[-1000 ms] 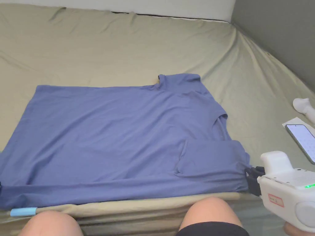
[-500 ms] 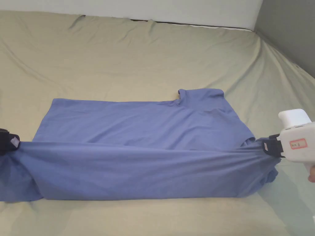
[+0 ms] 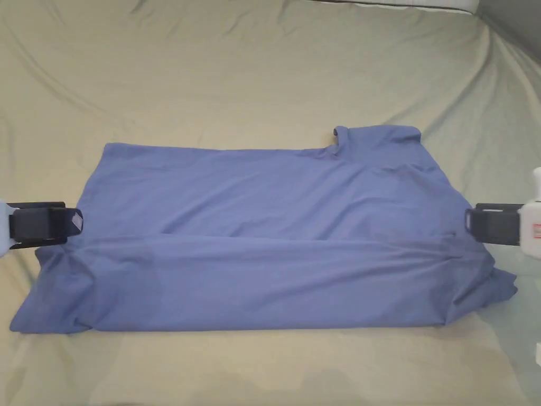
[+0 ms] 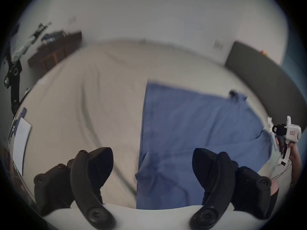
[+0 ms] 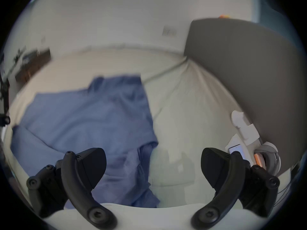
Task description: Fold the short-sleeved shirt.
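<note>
The blue short-sleeved shirt (image 3: 274, 238) lies flat on the bed, its near long side folded over the middle, one sleeve sticking out at the far right. My left gripper (image 3: 74, 224) hovers at the shirt's left end, jaws wide apart, with the shirt (image 4: 191, 125) beneath and nothing between them (image 4: 152, 159). At the right end, by the collar side, my right gripper (image 3: 470, 224) is open too. In the right gripper view the jaws (image 5: 153, 159) stand apart above the shirt's edge (image 5: 83, 117). The left gripper view catches the right gripper (image 4: 274, 129) in a hand farther off.
The olive bed sheet (image 3: 264, 79) stretches wide beyond the shirt. A phone (image 5: 235, 149) and white objects lie on the bed to the right, by a grey headboard (image 5: 249, 67). Wooden furniture (image 4: 54, 51) stands past the bed's far left.
Half a second ago both grippers held the shirt's near edge stretched in the air. That edge now lies folded over the shirt and both grippers have let go.
</note>
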The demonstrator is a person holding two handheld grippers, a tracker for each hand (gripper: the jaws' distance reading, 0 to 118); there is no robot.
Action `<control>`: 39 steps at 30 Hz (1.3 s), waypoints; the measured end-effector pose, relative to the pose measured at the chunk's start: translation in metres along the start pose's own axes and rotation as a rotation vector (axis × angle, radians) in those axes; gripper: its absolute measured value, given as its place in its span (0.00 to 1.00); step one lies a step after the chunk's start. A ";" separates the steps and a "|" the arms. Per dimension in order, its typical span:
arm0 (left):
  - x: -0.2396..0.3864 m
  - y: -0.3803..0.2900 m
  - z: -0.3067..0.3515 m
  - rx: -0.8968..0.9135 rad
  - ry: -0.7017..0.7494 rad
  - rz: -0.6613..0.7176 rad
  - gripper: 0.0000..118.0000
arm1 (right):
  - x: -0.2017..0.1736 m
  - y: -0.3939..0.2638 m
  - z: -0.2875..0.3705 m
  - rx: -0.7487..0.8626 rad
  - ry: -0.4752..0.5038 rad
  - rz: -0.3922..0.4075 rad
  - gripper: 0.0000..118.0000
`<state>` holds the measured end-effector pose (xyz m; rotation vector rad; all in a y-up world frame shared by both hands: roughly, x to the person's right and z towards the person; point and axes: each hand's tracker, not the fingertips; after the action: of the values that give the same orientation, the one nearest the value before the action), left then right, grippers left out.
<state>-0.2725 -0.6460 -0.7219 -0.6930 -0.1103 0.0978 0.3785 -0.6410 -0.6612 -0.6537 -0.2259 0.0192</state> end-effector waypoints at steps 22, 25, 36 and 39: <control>0.017 -0.084 0.081 0.078 0.064 -0.030 0.00 | -0.054 -0.072 0.129 0.165 0.068 0.029 0.01; 0.013 -0.080 0.040 -0.066 0.110 -0.016 0.44 | -0.050 -0.071 0.125 0.146 0.081 0.014 0.01; 0.023 -0.101 0.010 -0.136 0.097 -0.071 0.05 | -0.037 -0.074 0.113 0.117 0.059 0.012 0.01; 0.035 -0.099 0.022 -0.141 0.048 -0.047 0.05 | -0.030 -0.078 0.104 0.091 0.048 -0.003 0.01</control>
<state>-0.2355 -0.7035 -0.6389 -0.8321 -0.0881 0.0286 0.3229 -0.6432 -0.5403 -0.5625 -0.1790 0.0110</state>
